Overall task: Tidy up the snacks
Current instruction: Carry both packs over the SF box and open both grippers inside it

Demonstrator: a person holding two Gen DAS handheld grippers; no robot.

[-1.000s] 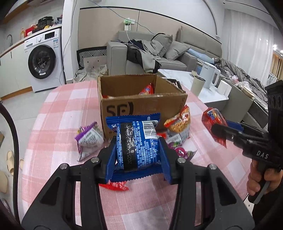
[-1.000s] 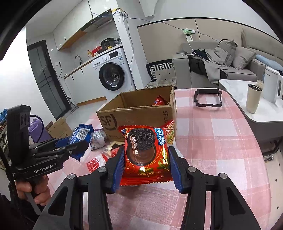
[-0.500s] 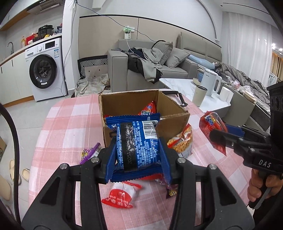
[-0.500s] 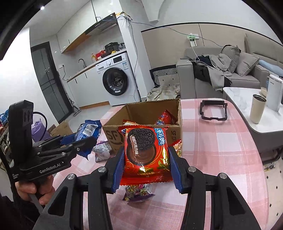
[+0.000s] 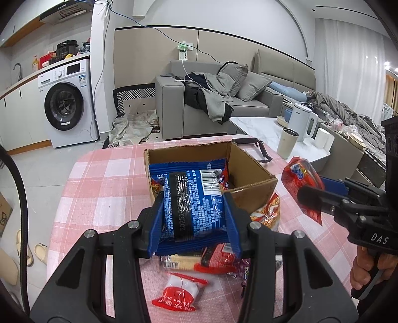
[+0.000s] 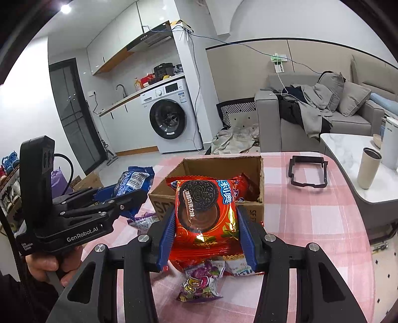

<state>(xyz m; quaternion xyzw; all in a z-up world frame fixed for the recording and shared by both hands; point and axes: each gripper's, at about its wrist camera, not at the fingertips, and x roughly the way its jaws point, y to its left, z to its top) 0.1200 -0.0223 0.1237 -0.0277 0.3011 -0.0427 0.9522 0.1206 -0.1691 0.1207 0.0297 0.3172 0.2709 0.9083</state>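
Both views bright, even indoor light; ceiling spot (image 6: pixel 65 9) blown out at upper left of the right wrist frame; strong daylight through curtains (image 5: pixel 348 62) at upper right of the left wrist frame, slightly washed; heavy fisheye bend, walls and table edge curve hard near the borders; black vignette in all corners; specular glare on the red foil packet (image 6: pixel 206 213) at centre and on the blue wrapper (image 5: pixel 191 198); shadows soft under the fingers; focus sharp at centre, no motion blur
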